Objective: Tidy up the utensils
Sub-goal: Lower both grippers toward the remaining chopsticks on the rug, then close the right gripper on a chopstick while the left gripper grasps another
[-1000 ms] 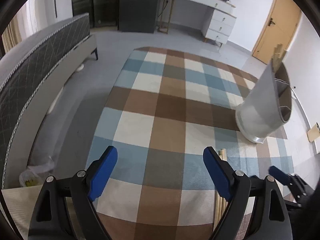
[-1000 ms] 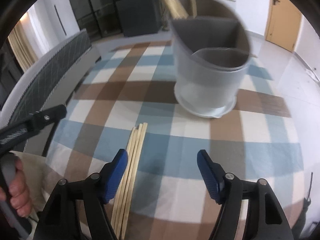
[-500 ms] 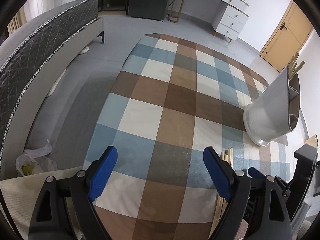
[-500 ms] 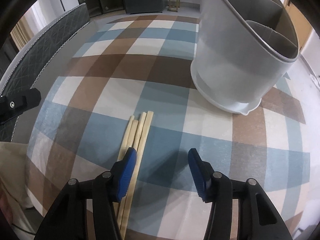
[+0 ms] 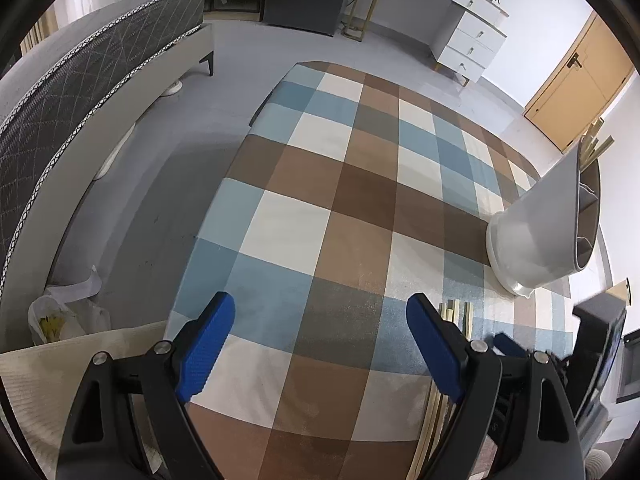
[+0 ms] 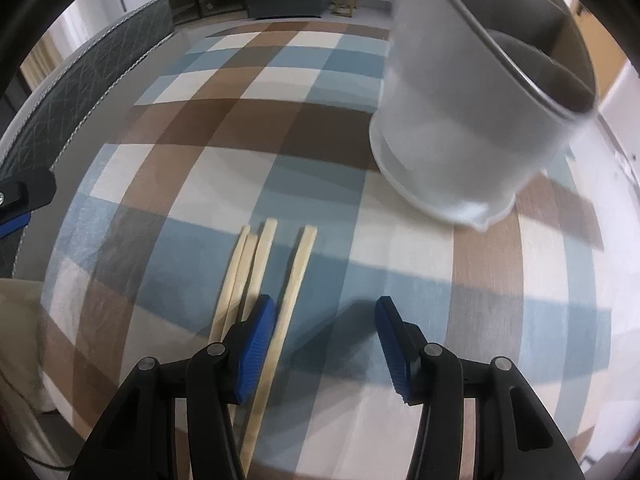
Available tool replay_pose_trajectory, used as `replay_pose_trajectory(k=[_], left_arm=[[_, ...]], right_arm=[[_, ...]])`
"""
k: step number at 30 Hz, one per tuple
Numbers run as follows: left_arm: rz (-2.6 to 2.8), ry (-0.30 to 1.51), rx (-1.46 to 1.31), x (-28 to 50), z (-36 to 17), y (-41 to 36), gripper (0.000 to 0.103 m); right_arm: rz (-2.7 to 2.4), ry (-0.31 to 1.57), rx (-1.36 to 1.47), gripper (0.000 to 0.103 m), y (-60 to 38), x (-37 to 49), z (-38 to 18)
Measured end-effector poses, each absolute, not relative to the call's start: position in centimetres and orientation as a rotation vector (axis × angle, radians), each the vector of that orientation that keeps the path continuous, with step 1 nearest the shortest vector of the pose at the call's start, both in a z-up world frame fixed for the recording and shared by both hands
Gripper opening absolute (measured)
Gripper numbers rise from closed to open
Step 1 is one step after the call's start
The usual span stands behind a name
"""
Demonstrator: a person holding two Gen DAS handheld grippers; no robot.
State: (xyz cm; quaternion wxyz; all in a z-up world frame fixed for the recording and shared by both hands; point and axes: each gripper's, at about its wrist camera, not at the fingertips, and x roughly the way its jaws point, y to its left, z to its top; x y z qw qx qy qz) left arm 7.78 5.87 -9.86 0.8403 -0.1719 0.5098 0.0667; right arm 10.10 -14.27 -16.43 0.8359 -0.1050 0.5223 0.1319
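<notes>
A checked tablecloth (image 5: 328,216) in blue, brown and cream is spread across the middle of the left wrist view. At ten o'clock a grey quilted bed (image 5: 80,80) with white piping is seen on the grey floor (image 5: 168,184). A white plastic bag (image 5: 68,316) is found at eight o'clock. At one o'clock a white desk with drawers (image 5: 464,28) is set against the wall, and at two o'clock a yellow wooden door (image 5: 576,88) is seen.
</notes>
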Motion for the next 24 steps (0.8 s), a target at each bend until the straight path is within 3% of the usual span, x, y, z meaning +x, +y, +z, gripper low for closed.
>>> replay_pose_trajectory(k=[5,8,10,11,24], left_arm=[[0.172,1.07,-0.35,7.7,-9.6,6.3,0.084],[0.169,1.075,-0.363,7.8,-9.8,6.6,0.084],[0.166,1.08,-0.363,7.9,-9.9,6.6,0.084],[0.162,1.084,-0.364,7.9,-10.0,6.5,0.084],[0.078,1.146,-0.306,7.7,-11.5,4.0,0.084]], right_arm=[[0.321,1.09,-0.251,0.04,-12.6,11.9,-16.2],[0.341,1.074,-0.261,0.027,-11.7,12.6,-16.2],[0.351,1.068,-0.254,0.01,-11.3,12.7,-16.2],[0.355,1.066,-0.254,0.008,-11.2,12.8,-16.2],[0.372,0.993,0.128,0.006,-17.7,10.1,-13.8]])
